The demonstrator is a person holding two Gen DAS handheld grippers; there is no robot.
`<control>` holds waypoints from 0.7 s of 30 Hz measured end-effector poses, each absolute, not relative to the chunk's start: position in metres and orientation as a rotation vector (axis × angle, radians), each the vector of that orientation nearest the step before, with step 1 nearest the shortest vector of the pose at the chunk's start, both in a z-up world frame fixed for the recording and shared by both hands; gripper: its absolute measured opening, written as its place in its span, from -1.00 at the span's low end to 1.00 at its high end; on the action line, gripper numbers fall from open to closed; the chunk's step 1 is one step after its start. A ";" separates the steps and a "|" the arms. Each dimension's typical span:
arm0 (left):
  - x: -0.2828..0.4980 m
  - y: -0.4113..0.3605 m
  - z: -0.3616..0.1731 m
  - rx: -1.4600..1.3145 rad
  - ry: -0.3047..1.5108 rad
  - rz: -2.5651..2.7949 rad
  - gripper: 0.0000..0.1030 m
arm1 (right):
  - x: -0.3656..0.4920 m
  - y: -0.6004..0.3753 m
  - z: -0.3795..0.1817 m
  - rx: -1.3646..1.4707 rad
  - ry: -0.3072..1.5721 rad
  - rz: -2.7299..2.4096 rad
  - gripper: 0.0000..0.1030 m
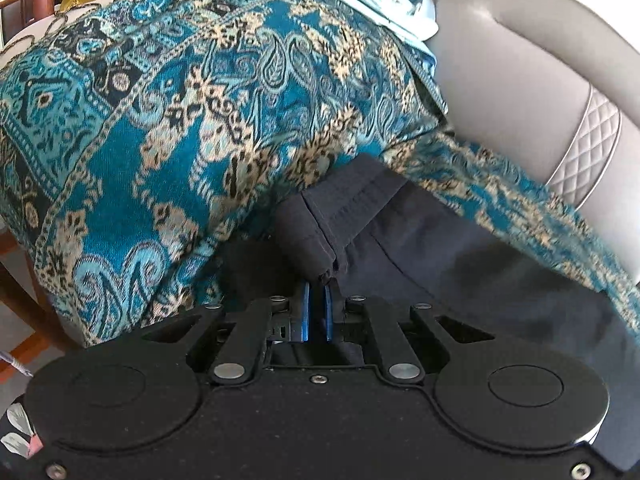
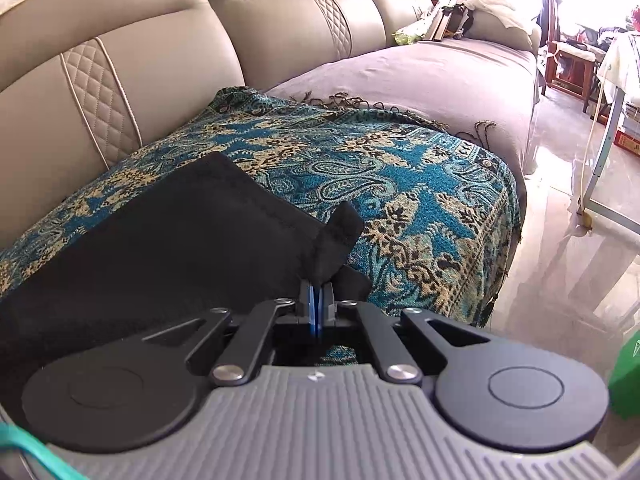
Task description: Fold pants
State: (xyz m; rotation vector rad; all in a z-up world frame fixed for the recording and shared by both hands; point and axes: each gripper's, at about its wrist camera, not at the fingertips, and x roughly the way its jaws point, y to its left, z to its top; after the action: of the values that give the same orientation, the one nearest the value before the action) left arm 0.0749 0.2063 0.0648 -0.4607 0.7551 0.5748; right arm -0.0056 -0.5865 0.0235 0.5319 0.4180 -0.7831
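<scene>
Soft, matte black pants (image 2: 160,240) lie flat on a woven teal-and-gold paisley throw (image 2: 420,200) with fringed edges, draped over a smooth beige leather sofa (image 2: 160,40) with quilted diamond panels. The left tongs (image 1: 319,284) are pinched tight on a hemmed, bunched fold of the pants; the right tongs (image 2: 318,292) clamp another corner. The cloth stretches leftward from the right tongs.

You see the pants (image 1: 440,240) as dark, near-black cloth spreading from centre to lower right of the left view, one hemmed corner bunched and lifted at centre; in the right view the pants (image 2: 160,232) lie flat at left, a corner flap standing up at centre
</scene>
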 end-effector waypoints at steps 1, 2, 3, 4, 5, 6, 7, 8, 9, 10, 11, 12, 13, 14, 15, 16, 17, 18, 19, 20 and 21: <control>0.074 0.206 0.063 -0.460 0.760 0.576 -0.86 | -0.006 -0.586 0.023 0.529 0.419 -0.784 -0.93; 0.073 0.206 0.062 -0.459 0.762 0.576 -0.86 | -0.006 -0.586 0.023 0.526 0.420 -0.784 -0.93; 0.072 0.206 0.061 -0.457 0.765 0.575 -0.86 | -0.006 -0.586 0.023 0.524 0.422 -0.785 -0.93; 0.071 0.207 0.060 -0.456 0.768 0.575 -0.86 | -0.007 -0.586 0.023 0.524 0.423 -0.785 -0.93; 0.069 0.207 0.059 -0.456 0.771 0.575 -0.85 | -0.007 -0.586 0.023 0.524 0.424 -0.786 -0.93; 0.068 0.207 0.058 -0.456 0.775 0.576 -0.86 | -0.007 -0.586 0.023 0.524 0.425 -0.788 -0.93; 0.066 0.206 0.057 -0.454 0.779 0.576 -0.86 | -0.008 -0.586 0.023 0.525 0.426 -0.791 -0.93; 0.064 0.205 0.056 -0.450 0.782 0.576 -0.85 | -0.009 -0.586 0.023 0.526 0.428 -0.793 -0.93; 0.062 0.204 0.055 -0.443 0.785 0.576 -0.85 | -0.010 -0.586 0.023 0.526 0.430 -0.795 -0.93; 0.061 0.204 0.054 -0.436 0.792 0.576 -0.85 | -0.010 -0.587 0.022 0.527 0.434 -0.795 -0.93; 0.061 0.204 0.051 -0.432 0.802 0.578 -0.83 | -0.009 -0.588 0.021 0.530 0.439 -0.795 -0.93; 0.062 0.204 0.049 -0.432 0.811 0.581 -0.83 | -0.009 -0.589 0.020 0.531 0.443 -0.794 -0.93; 0.062 0.204 0.047 -0.436 0.818 0.584 -0.82 | -0.008 -0.589 0.020 0.530 0.445 -0.794 -0.93; 0.062 0.205 0.046 -0.436 0.819 0.583 -0.82 | -0.008 -0.588 0.020 0.526 0.446 -0.795 -0.92; 0.062 0.204 0.046 -0.432 0.819 0.583 -0.82 | -0.007 -0.588 0.020 0.523 0.448 -0.795 -0.92; 0.063 0.204 0.046 -0.427 0.821 0.583 -0.82 | -0.007 -0.587 0.020 0.520 0.452 -0.792 -0.92; 0.063 0.203 0.046 -0.423 0.822 0.583 -0.81 | -0.006 -0.588 0.020 0.519 0.453 -0.786 -0.92; 0.064 0.204 0.045 -0.422 0.824 0.582 -0.81 | -0.006 -0.589 0.020 0.524 0.453 -0.781 -0.92; 0.064 0.204 0.045 -0.423 0.826 0.581 -0.81 | -0.007 -0.590 0.019 0.534 0.452 -0.773 -0.92; 0.065 0.205 0.045 -0.426 0.827 0.580 -0.81 | -0.007 -0.592 0.019 0.547 0.450 -0.768 -0.92; 0.065 0.205 0.044 -0.428 0.828 0.580 -0.80 | -0.008 -0.594 0.018 0.568 0.447 -0.763 -0.92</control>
State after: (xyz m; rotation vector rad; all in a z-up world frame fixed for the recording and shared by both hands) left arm 0.0647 0.2053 0.0445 -0.4285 0.8278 0.5802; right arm -0.0082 -0.5944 0.0180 0.5675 0.4468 -0.7630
